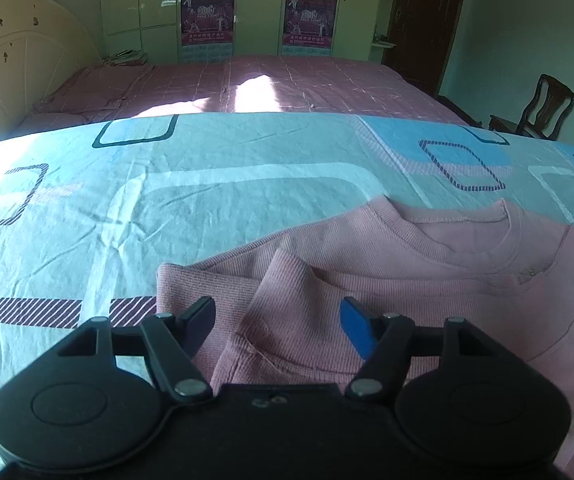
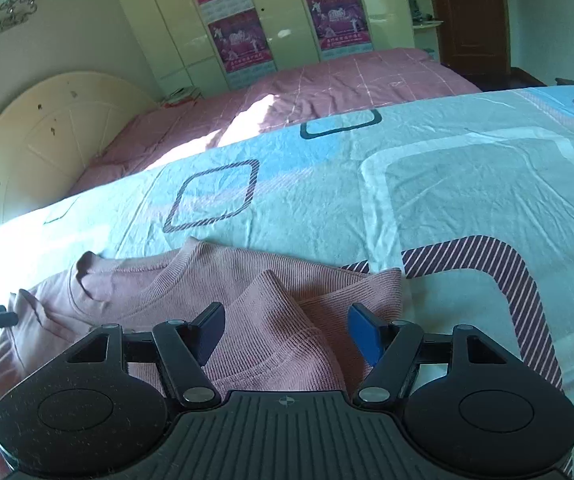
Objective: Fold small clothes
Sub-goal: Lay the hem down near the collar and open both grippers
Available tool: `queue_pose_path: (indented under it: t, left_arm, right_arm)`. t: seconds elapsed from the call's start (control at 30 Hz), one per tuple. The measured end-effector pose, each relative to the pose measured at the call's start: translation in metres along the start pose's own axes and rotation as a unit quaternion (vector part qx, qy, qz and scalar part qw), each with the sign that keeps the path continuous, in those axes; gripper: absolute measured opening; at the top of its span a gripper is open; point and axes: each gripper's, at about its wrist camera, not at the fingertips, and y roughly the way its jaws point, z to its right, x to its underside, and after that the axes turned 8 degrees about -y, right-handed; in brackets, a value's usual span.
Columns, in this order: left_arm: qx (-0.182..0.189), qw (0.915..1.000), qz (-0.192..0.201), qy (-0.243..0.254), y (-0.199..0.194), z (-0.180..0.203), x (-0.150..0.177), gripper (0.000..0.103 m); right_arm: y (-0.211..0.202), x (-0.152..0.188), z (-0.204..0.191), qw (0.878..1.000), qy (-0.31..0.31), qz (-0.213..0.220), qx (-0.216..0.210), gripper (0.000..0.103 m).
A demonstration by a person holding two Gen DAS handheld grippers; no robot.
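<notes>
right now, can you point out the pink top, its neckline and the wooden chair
pink top (image 1: pixel 427 304), left wrist view, on the ribbed chest area
neckline (image 1: pixel 475 246), left wrist view, on the front collar band
wooden chair (image 1: pixel 547 106), left wrist view, on its backrest

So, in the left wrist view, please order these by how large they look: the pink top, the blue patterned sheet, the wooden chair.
1. blue patterned sheet, widest across the picture.
2. pink top, though nearness to the camera enlarges it.
3. wooden chair, small and far away, so its true size is unsure.
</notes>
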Motion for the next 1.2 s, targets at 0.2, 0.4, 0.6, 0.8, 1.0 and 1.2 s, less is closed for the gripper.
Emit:
queue_pose_path:
  t: [0.2, 0.4, 0.6, 0.8, 1.0, 1.2]
  left_arm:
    - [0.03, 0.9994, -0.012, 0.01, 0.01, -0.006, 0.004, 0.025]
    - [0.036, 0.9988, 0.034, 0.001, -0.007, -0.006, 0.004, 0.005]
    - [0.023, 0.9927, 0.111, -0.042, -0.03, -0.008, -0.008, 0.004]
    - [-0.039, 0.9931, 0.097, -0.054, 0.001, -0.007, -0.01, 0.004]
    - [-0.071, 0.9925, 0.08, -0.06, 0.018, -0.008, 0.005, 0.005]
    - [-0.109, 0.9916, 0.067, -0.015, 0.02, 0.007, 0.004, 0.019]
  right_arm:
    - [0.02, 0.002, -0.003, 0.998, -0.047, -0.028, -0.009, 0.034]
    - [0.008, 0.0, -0.006, 0.997, -0.072, -0.014, -0.023, 0.009]
    - [-0.022, -0.012, -0.003, 0.996, -0.037, 0.076, 0.017, 0.007]
    - [0.008, -0.007, 0.01, 0.997, 0.019, 0.043, 0.057, 0.007]
    - [0.018, 0.0, 0.012, 0.994, 0.022, 0.04, 0.097, 0.007]
    - [0.015, 0.0, 0.008, 0.994, 0.005, 0.036, 0.106, 0.008]
